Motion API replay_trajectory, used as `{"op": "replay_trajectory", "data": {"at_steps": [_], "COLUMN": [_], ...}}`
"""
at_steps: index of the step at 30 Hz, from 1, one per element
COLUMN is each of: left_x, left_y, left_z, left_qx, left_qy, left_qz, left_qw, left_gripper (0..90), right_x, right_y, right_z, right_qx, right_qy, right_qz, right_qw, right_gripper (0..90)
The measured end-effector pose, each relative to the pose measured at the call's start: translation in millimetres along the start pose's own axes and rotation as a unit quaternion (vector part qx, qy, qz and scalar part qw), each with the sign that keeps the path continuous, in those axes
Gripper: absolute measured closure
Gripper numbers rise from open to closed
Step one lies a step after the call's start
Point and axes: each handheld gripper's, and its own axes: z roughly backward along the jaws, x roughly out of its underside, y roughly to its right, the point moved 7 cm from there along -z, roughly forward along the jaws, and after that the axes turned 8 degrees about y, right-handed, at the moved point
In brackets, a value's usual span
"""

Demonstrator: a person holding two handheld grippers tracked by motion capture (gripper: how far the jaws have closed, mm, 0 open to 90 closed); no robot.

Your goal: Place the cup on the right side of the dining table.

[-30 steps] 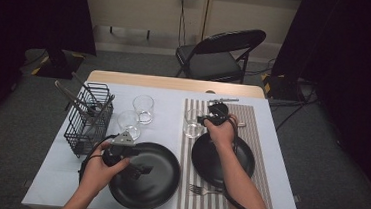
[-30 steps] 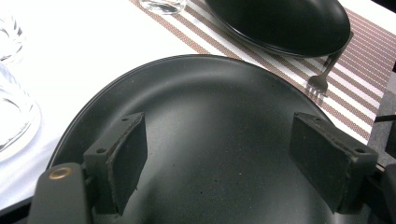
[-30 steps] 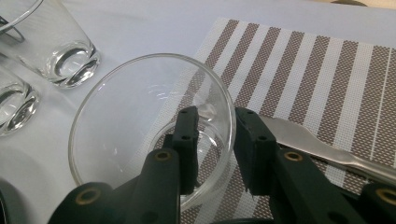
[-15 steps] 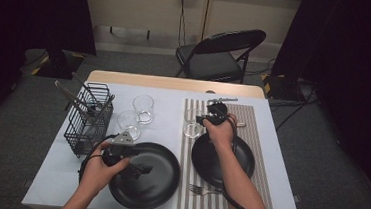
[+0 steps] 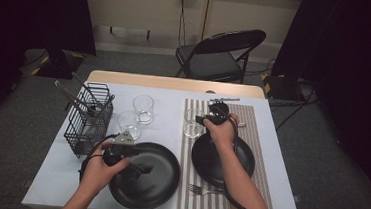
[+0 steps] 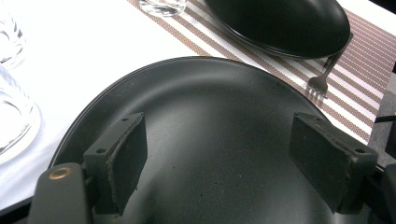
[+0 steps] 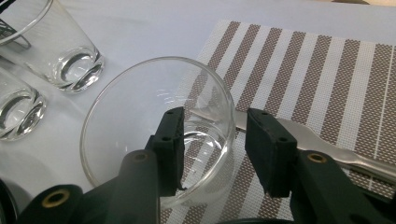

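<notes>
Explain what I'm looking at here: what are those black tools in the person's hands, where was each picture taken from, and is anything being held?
A person sits at a table with a hand-held two-jaw gripper in each hand. The high view looks down from above. The other two pictures come from cameras riding on the grippers, looking along their jaws.

The left gripper hovers wide open over a large black plate, holding nothing.

The right gripper has its jaws either side of the rim of a small glass on the striped placemat. Its jaws have just been opening, and a gap shows beside one jaw, so the glass appears released.

Also on the table: a second black plate, a fork, two more glasses and a wire basket of utensils.
</notes>
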Motion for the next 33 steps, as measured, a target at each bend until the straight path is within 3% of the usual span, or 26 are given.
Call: {"op": "replay_trajectory", "data": {"at_steps": [12,33], "left_x": [2.6,3.8], "left_y": [0.4,-0.1], "left_z": [0.6,1.2], "left_qx": [0.001,0.001], "left_qy": [-0.002,-0.002], "left_qz": [0.002,0.002], "left_qw": [1.0000,1.0000], "left_gripper": [19.5,19.4], "right_x": [-4.3,-8.2], "right_y": [5.6,-3.9], "right_z": [9.7,20.3], "right_qx": [0.001,-0.011], "right_qy": [0.000,-0.006], "right_qz": [-0.001,0.014], "right_qw": [1.0000,0.9998], "right_gripper": [45.8,25.6]}}
